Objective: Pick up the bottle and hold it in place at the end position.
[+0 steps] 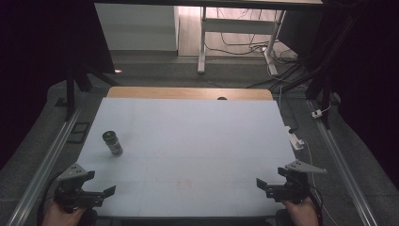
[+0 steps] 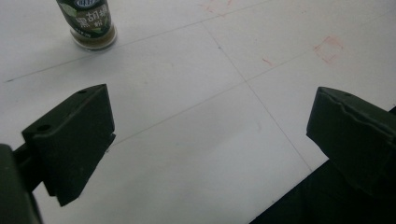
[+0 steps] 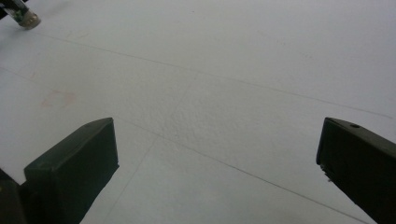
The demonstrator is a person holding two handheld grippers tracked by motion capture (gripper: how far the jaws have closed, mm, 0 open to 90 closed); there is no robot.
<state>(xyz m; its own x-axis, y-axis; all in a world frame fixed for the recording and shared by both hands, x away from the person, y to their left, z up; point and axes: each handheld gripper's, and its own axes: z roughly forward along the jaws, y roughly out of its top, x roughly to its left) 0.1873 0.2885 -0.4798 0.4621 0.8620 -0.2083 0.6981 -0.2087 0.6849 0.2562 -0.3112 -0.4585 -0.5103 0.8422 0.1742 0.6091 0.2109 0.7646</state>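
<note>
A white desk [image 1: 197, 141] takes up the middle of the high view, with a strip of bare wood along its far edge. On its left part, somewhat nearer the near edge than the far one, stands a small jar [image 1: 113, 143] with a dark cap and a green label; it leans slightly in that view but rests on its base. In the left gripper view the jar [image 2: 88, 23] is at the top left, its label printed with pale characters and a brownish powder visible at the bottom through the clear wall. In the right gripper view just its lower end [image 3: 21, 14] peeks in at the top left corner.

The left gripper [image 1: 96, 192] is held over the near left corner of the desk, near the jar but not touching it. Its jaws stand wide apart with nothing between them; the left gripper view shows bare white surface with thin pencilled lines and faint red marks in the gap. The left hand [image 1: 61, 214] grips it from the bottom edge.

The right gripper [image 1: 268, 186] is held over the near right corner, well apart from the jar, pointing left across the desk. Its jaws are likewise spread wide and empty, with only white surface and thin lines between them. The right hand [image 1: 301, 212] holds it from below.

Beyond the desk the floor is dark grey, with a white frame leg [image 1: 202, 42] and loose cables [image 1: 244, 47] farther back.
</note>
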